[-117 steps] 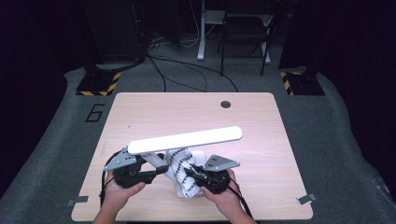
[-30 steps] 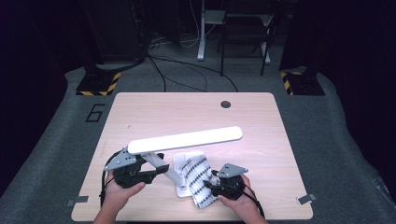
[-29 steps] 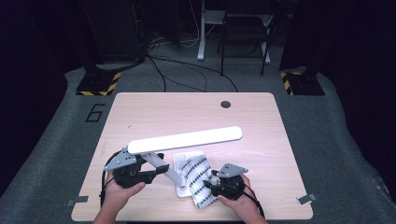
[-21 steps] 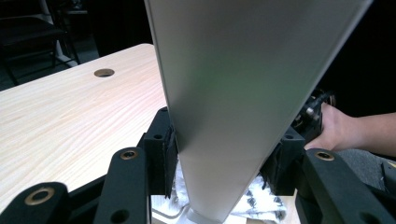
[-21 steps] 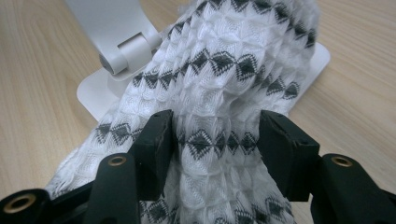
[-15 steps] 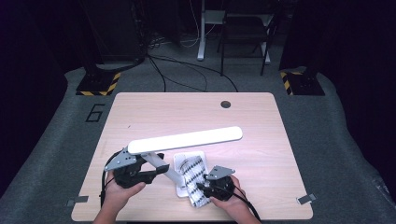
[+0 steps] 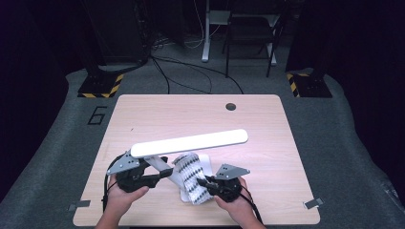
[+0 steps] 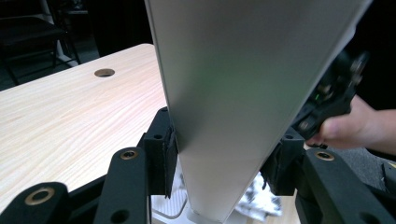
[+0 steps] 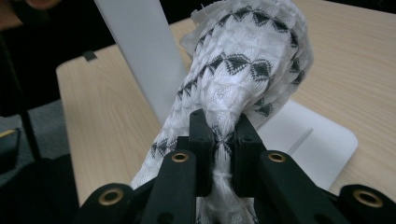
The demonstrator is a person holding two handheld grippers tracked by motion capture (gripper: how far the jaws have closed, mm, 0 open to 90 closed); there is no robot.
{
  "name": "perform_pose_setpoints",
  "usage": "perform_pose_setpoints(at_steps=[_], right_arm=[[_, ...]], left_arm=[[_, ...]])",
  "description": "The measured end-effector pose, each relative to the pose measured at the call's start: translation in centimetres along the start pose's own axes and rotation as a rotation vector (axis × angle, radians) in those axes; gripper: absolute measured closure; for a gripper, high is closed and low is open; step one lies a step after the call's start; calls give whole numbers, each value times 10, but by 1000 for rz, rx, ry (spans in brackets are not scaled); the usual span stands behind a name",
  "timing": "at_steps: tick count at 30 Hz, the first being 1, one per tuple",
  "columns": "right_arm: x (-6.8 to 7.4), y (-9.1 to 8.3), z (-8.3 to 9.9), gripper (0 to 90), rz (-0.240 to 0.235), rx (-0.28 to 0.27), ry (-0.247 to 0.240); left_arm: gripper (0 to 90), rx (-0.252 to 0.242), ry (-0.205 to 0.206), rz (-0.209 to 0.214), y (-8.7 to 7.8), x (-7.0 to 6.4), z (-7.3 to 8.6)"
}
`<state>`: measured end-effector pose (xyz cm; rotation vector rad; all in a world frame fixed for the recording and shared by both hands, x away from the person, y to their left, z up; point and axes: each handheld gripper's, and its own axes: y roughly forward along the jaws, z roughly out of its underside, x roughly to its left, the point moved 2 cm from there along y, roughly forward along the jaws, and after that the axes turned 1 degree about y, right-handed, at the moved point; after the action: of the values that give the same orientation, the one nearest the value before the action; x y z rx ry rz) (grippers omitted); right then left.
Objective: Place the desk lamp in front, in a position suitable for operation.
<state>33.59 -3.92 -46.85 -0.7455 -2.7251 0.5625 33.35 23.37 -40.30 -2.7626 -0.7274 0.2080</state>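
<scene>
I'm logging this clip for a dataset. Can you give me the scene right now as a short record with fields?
setting: wooden table in a dark room
lamp: white desk lamp, lit bar over a flat base
cloth: white cloth with black pattern, bunched up beside the lamp's arm
left gripper: jaws clamped on the lamp's arm
right gripper: jaws shut on a pinch of the cloth

High overhead view; two close claw-mounted views, shared lamp point(image 7: 189, 142).

Recording lab, wooden table point(image 7: 157, 119) on grey carpet point(image 7: 334, 124) (numbered 6), hazard-striped stand bases point(image 7: 98, 88), trailing cables point(image 7: 191, 71)
</scene>
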Motion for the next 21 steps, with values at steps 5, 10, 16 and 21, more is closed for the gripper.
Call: perform_pose_setpoints(at_steps=[5,10,16,21], right_arm=[[8,-1,-13,812,-36,-17,-14],[17,3,-24,812,-94,-56,9],[23,10,-37,812,-145,-107,39],[31,21,-42,812,-155,-100,19]], left_arm=[[536,2,1,1,0,0,0],[536,1,1,1,0,0,0],[536,2,1,1,0,0,0],[536,0,0,-1,1,-1,0]])
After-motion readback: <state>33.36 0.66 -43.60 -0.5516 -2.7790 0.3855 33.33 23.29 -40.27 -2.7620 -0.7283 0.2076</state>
